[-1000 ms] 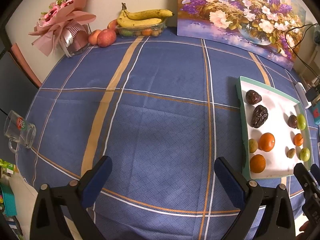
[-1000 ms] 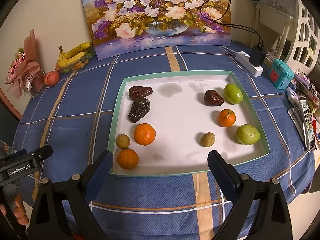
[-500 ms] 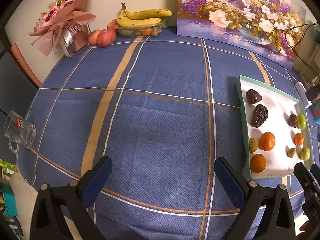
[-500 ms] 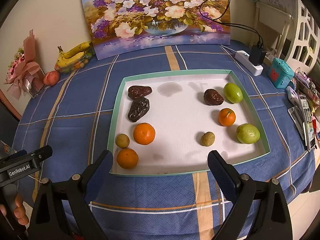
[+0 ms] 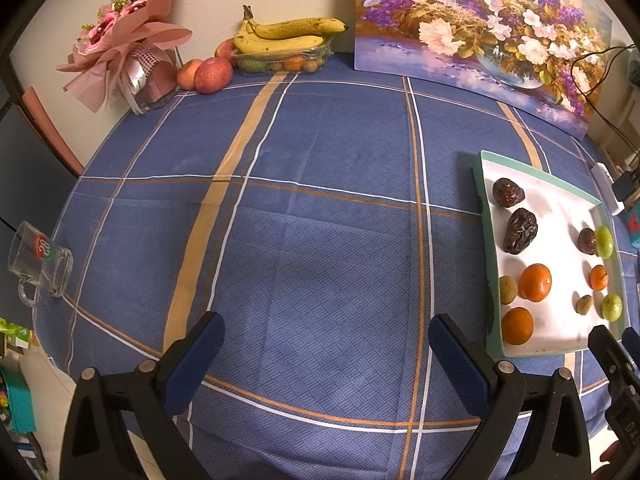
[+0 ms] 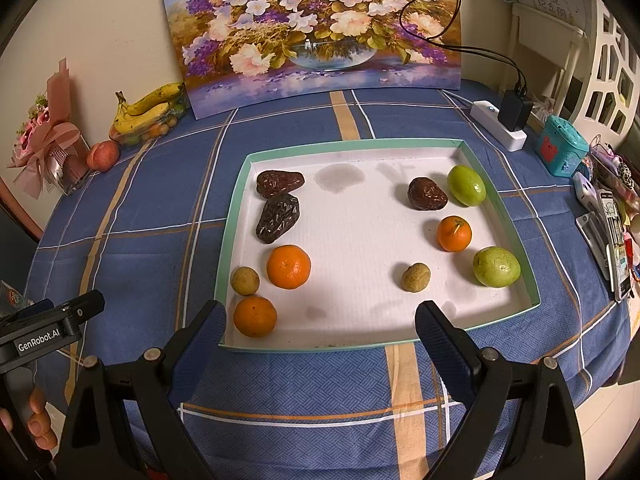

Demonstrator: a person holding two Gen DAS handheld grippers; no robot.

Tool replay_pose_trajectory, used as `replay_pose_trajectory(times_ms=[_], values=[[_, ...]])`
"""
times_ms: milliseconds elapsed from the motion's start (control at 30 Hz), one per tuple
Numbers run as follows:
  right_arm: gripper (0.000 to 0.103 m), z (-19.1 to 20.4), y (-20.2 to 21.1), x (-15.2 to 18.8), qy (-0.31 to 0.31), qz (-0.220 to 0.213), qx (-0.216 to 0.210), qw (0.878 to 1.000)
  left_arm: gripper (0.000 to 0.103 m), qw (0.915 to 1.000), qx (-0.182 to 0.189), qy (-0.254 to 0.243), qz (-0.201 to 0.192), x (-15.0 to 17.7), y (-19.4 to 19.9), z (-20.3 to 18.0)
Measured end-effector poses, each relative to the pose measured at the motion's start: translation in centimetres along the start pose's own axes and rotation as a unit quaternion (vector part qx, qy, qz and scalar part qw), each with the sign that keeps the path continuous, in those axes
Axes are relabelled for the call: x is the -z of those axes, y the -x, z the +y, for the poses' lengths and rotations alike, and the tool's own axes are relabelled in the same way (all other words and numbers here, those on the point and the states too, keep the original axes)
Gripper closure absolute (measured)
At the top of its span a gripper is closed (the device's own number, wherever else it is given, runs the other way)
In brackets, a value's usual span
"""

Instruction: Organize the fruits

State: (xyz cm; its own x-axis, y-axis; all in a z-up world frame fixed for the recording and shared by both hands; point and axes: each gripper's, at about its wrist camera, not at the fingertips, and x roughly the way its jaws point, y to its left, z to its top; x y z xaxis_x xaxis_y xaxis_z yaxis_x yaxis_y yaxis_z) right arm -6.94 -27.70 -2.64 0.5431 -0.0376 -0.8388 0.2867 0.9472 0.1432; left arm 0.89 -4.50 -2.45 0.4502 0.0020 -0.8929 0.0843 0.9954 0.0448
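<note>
Pretty much nothing's shifted since a second ago: left gripper (image 5: 324, 344) hangs wide open and empty over the woven plaid tablecloth (image 5: 320, 208). Right gripper (image 6: 318, 330) gapes empty at the near rim of the shallow green-edged tray (image 6: 236, 220), which holds wrinkly dates (image 6: 278, 216), smooth round oranges (image 6: 288, 267) and green fruits (image 6: 496, 267).

A: Desk covering? Woven blue cloth (image 5: 320, 240), matt. Tray (image 6: 496, 208): matt white card, teal rim.

B: Dates (image 6: 278, 222): wrinkled, glossy. Oranges (image 6: 289, 267): dimpled peel. Mug (image 5: 38, 264), far left: clear glass.
</note>
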Motion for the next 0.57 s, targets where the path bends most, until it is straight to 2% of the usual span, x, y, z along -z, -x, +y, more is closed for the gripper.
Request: replay_pose_trajectory(times_ms=[567], values=[[0.007, -0.1, -0.03, 0.0, 0.001, 0.0, -0.001, 1.0, 0.0, 0.9999, -0.005, -0.008, -0.008, -0.04, 0.39, -0.22]])
